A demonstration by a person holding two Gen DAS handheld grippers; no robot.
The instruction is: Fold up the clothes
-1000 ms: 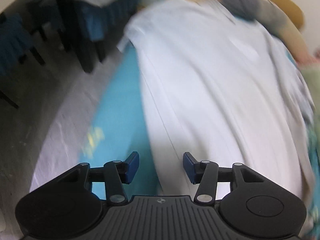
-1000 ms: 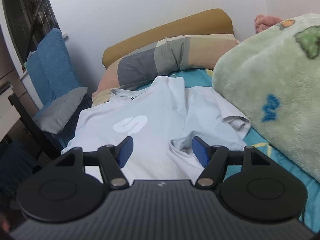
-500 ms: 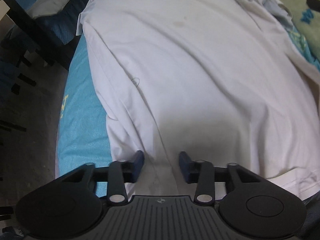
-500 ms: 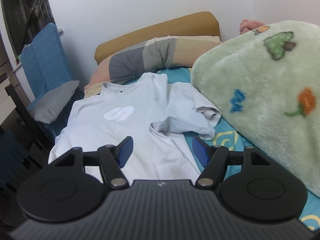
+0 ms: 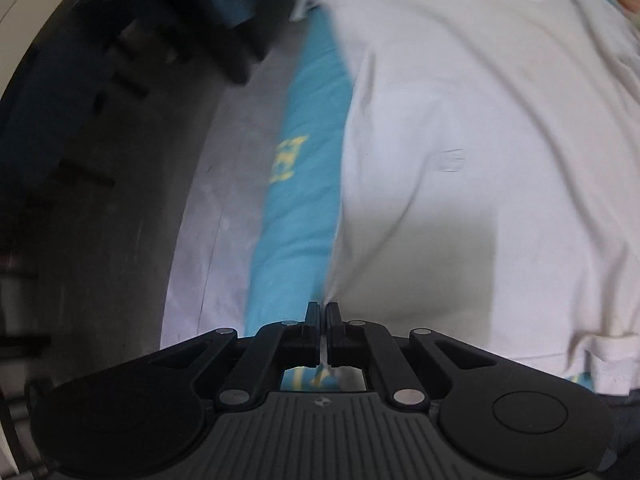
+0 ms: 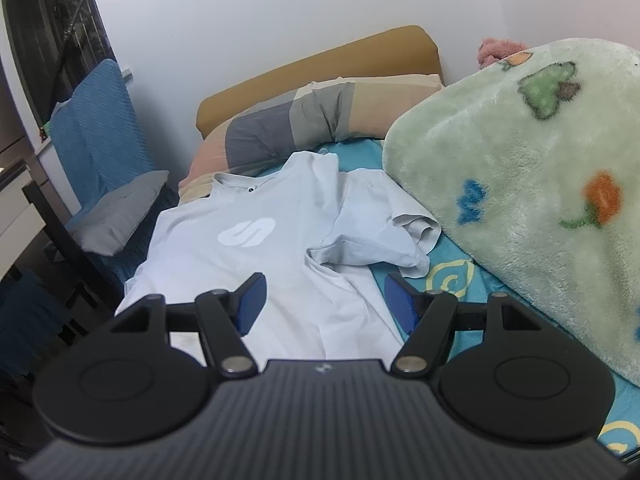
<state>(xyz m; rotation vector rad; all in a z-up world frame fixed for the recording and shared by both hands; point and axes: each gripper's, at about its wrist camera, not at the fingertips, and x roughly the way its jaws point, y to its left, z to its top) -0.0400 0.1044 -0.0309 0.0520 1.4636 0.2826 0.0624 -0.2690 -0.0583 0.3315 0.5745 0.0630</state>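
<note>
A white T-shirt (image 5: 460, 140) lies spread face up on a teal bed sheet (image 5: 308, 160). My left gripper (image 5: 323, 312) points steeply down at the shirt's left side edge near the hem. Its jaws are closing to a tight pinch, with a bit of white fabric drawn up between them. In the right wrist view the T-shirt (image 6: 240, 264) shows a pale chest logo, and its right sleeve lies crumpled. My right gripper (image 6: 324, 304) hovers open over the shirt's lower right part, nothing between its fingers.
A thick green fleece blanket (image 6: 520, 180) is heaped on the bed's right side. A striped pillow (image 6: 304, 124) and a tan headboard (image 6: 320, 64) lie beyond the collar. Left of the bed are grey floor (image 5: 224, 200), a dark chair frame (image 5: 180, 20) and a blue cushion (image 6: 96, 128).
My left gripper went from open to shut on the shirt's left edge, and its view swung toward the bed's side. My right gripper stayed open and drifted slightly, then held still.
</note>
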